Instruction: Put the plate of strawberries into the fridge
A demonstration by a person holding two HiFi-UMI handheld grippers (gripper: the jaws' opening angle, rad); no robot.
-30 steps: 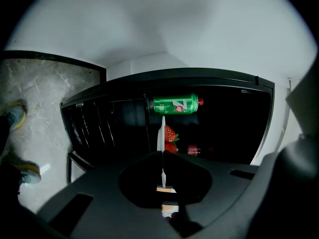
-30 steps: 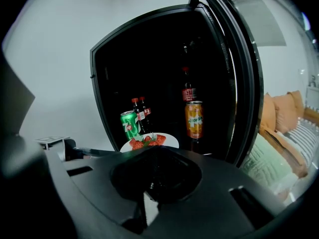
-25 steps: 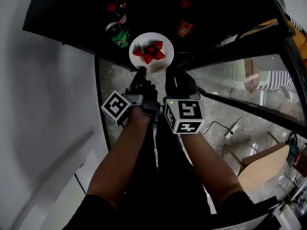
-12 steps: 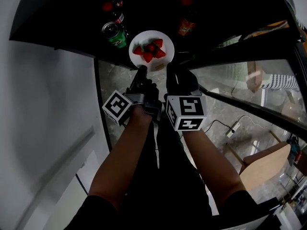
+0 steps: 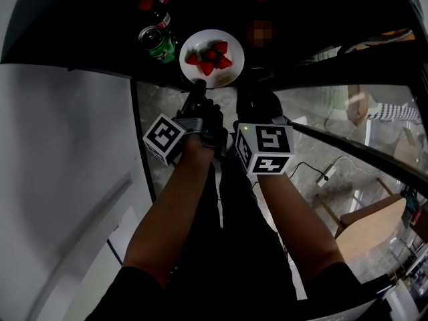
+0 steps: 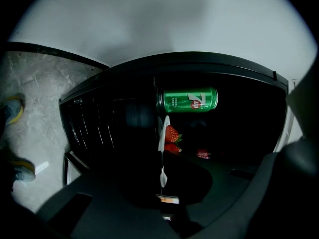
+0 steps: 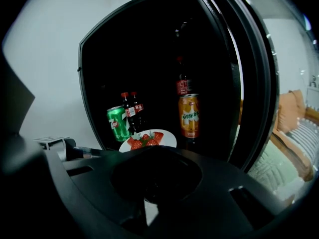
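While pinching the plate (image 5: 221, 75) rim between closed left gripper (image 5: 199, 85) jaws, holds strawberries (image 5: 208, 55) at fridge (image 5: 93, 19) opening beside green can (image 5: 156, 43); cannot read right gripper (image 5: 258, 100) jaws, too dark.

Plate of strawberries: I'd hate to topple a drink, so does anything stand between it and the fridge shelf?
The green can stands close beside the plate, two dark bottles just behind that can; the orange can stands opposite. The gap between looks free.

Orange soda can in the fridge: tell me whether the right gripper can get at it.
Probably yes. The orange can stands right of the plate, with nothing in front of it, ahead of the right gripper.
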